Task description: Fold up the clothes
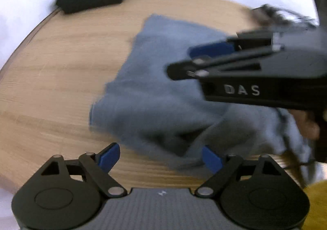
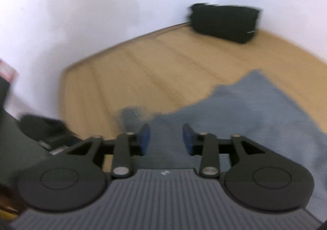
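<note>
Rumpled grey-blue cloth garment (image 1: 163, 95) spread on light wooden tabletop (image 1: 61, 78), left gripper (image 1: 161, 158) jaws wide apart and empty above its near edge, right gripper (image 2: 166, 138) partly open over the fabric, nothing gripped, black rectangular pouch (image 2: 224, 22) against the white wall.

The letters "DAS" stand in pale capitals on the black side of the right tongs (image 1: 179, 60), seen from the left wrist view. A small white mark sits on the grey ribbed body behind each pair of tongs, too small and blurred to read. A red-and-white patch at the right wrist view's left edge is illegible.
</note>
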`<state>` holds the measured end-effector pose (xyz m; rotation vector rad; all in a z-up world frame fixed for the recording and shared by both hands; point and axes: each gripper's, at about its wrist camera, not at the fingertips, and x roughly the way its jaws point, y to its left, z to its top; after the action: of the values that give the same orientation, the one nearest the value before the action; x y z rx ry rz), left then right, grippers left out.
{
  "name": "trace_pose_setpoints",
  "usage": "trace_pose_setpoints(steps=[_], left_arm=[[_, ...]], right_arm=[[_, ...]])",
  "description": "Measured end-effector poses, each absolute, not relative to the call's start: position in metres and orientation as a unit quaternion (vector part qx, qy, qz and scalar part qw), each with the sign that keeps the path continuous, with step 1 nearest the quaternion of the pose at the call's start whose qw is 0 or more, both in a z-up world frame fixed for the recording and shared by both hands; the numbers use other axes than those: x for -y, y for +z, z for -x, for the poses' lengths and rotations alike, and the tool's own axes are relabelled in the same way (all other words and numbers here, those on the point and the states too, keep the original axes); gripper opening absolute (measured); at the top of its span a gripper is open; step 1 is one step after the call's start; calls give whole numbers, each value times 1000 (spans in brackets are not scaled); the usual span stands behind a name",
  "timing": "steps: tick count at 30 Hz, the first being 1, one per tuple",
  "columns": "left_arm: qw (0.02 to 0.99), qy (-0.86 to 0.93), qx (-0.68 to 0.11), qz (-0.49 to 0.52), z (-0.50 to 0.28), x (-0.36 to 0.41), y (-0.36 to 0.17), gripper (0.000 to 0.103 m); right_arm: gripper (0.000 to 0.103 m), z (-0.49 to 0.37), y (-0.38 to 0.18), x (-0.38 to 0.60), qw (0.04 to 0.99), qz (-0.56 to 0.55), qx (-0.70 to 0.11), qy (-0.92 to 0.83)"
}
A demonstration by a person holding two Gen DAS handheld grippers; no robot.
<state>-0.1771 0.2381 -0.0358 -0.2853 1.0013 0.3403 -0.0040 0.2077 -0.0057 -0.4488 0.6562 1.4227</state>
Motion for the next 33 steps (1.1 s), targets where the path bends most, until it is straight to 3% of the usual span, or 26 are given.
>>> trace_pose_setpoints(steps=[4,6,15,19,25,33], left_arm=[[899,116,-415,80,160,-220,1,93],[911,111,-395,47,140,-213,9,93],[872,108,-473,61,38,-226,-49,91],[854,134,-496,79,10,-237,-72,90],[835,172,-519,65,-12,-240,-91,90],[831,189,-522,37,-41,-241,-96,103]], right_arm=[[53,-50,-3,-144,760,158,-327,538],[53,-69,-6,-95,801,125,-352,467],[54,-132,-52,93,896,-18,-436,80],[53,-154,-74,114,889,-49,-451,59],[56,-177,-83,100,891,30,-447,70],[56,-251,-78,76,887,64,-444,108]])
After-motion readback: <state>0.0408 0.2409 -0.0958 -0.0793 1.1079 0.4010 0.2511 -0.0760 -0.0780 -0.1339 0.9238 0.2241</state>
